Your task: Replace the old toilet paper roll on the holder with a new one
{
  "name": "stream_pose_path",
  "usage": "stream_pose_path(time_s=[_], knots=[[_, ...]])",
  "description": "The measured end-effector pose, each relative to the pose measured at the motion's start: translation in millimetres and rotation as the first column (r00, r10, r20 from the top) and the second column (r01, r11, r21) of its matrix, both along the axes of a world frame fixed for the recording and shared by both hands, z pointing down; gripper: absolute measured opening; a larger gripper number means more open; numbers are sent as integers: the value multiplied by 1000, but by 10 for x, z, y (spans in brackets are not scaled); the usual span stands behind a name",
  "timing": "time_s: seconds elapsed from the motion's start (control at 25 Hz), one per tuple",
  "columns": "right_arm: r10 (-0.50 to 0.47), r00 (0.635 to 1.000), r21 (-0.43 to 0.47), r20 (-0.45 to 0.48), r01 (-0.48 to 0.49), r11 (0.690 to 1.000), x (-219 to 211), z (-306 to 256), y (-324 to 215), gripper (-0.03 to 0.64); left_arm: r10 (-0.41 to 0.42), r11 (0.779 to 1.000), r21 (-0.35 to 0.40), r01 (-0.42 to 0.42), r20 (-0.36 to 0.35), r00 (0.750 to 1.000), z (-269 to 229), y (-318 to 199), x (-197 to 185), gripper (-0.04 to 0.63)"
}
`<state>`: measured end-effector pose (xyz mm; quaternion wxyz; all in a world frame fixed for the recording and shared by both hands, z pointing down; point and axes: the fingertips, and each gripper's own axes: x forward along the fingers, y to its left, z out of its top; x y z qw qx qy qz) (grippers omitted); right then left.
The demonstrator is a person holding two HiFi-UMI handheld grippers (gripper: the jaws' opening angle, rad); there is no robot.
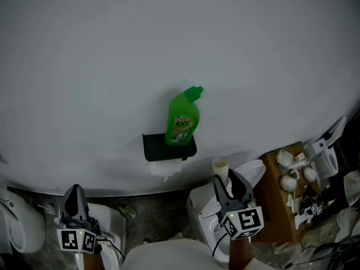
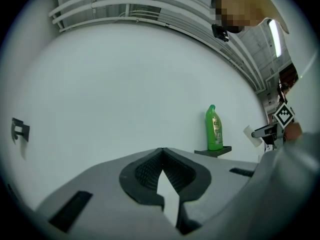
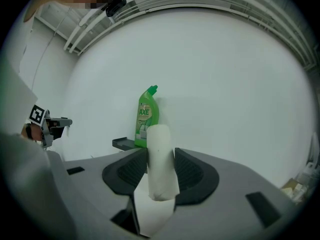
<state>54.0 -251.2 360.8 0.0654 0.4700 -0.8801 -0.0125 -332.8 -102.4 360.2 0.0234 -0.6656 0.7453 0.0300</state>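
Right gripper (image 3: 160, 154) is clamped on the cardboard tube (image 3: 160, 169). The tube is off-white and bare, with one dark speck on its side. It stands upright between the pads, top end poking past the jaw tips. Left gripper (image 2: 161, 151) has its jaws closed together with nothing in them.

Hard to make out:
- Can't tell what the white patch in the gap under the tube is.
- The tube covers part of the green bottle (image 3: 148, 115) and the black holder shelf (image 3: 125, 143) beyond the jaws.
- The white paper (image 1: 166, 169) under the shelf is mostly hidden, shape unclear.

Glossy plastic bottle (image 1: 183, 120), matt cardboard tube (image 1: 220, 166)
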Motion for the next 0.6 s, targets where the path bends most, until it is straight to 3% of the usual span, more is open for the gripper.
stream_pose_path(time_s=[0.6], knots=[[-24,999,6,22,24,1000,-110,35,136,170,-6,1000,-15,7,27,1000,-16,194,-13,6]])
